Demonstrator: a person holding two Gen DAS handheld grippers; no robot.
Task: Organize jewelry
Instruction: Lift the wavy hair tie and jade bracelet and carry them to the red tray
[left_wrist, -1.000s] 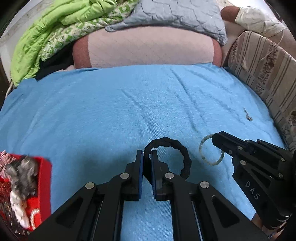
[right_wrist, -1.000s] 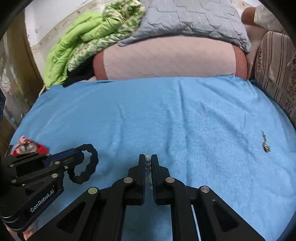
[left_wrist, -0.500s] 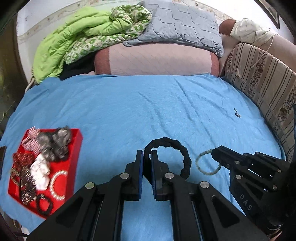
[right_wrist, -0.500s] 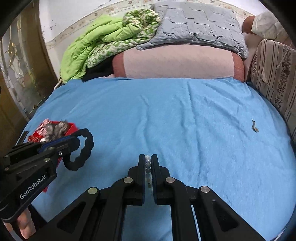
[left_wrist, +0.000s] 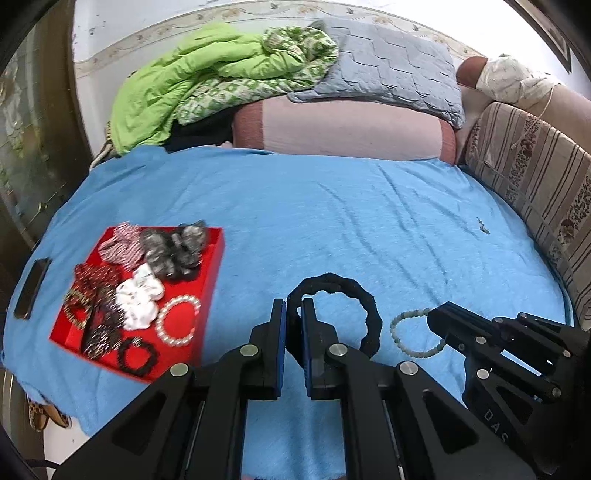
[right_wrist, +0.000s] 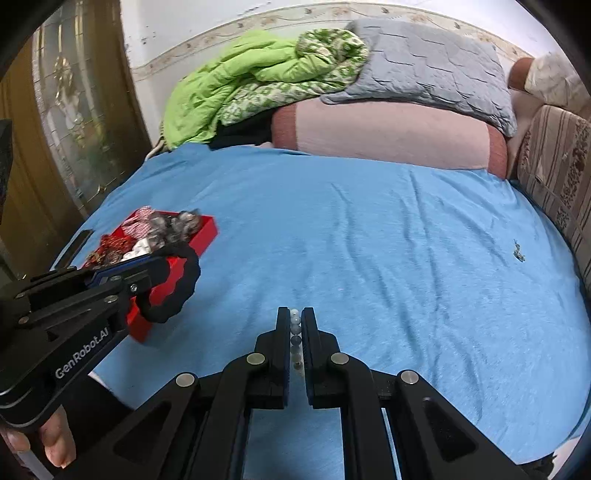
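My left gripper is shut on a black scrunchie, which hangs in a loop above the blue bedspread. In the right wrist view the same black scrunchie dangles from the left gripper at the left. My right gripper is shut on a pale green bead bracelet; the left wrist view shows that bracelet curving out from the right gripper. A red tray holding several scrunchies and bracelets lies on the bed to the left of both grippers.
The blue bedspread covers the bed. A small dark trinket lies far right on it. Pillows and a green quilt pile at the far end. A striped cushion lines the right side. A dark phone lies left of the tray.
Both grippers have pulled back and risen with their items, swinging left. The red tray has come fully into view at the left.
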